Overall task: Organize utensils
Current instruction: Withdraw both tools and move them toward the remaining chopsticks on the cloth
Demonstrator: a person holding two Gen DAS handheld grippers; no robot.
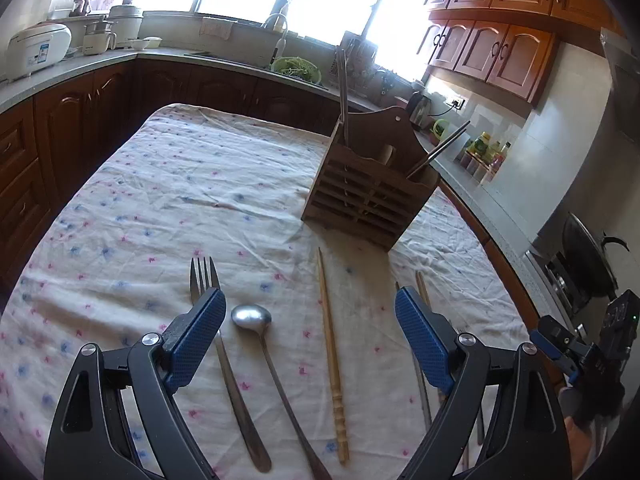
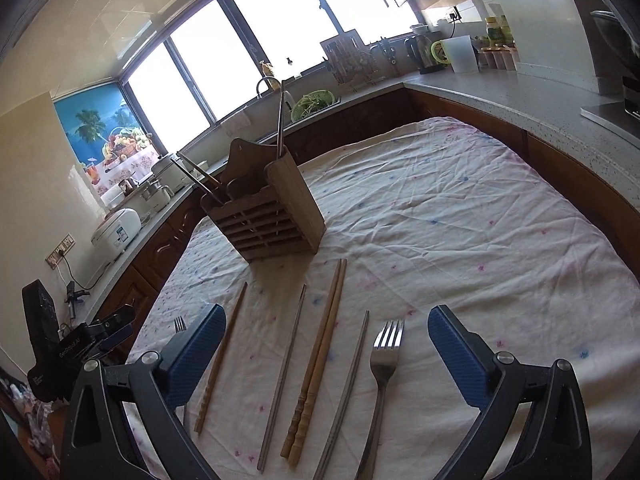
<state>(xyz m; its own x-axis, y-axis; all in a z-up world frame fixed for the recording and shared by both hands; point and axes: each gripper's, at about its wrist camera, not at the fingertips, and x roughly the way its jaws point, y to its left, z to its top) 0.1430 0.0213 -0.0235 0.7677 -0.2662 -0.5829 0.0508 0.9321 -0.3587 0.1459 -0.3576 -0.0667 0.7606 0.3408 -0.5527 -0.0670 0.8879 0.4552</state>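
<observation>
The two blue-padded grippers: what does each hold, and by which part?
Nothing. The left gripper and right gripper both stand open and empty above the utensils lying on the floral tablecloth.

Both wrist cameras look down and forward from the table's [image 1: 120,208] near edge, sharing the wooden holder [image 1: 372,196] mid-table.

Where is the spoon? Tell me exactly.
In the left wrist view the spoon lies flat on the tablecloth, bowl toward the wooden utensil holder, between the fork on its left and a wooden chopstick on its right.
</observation>
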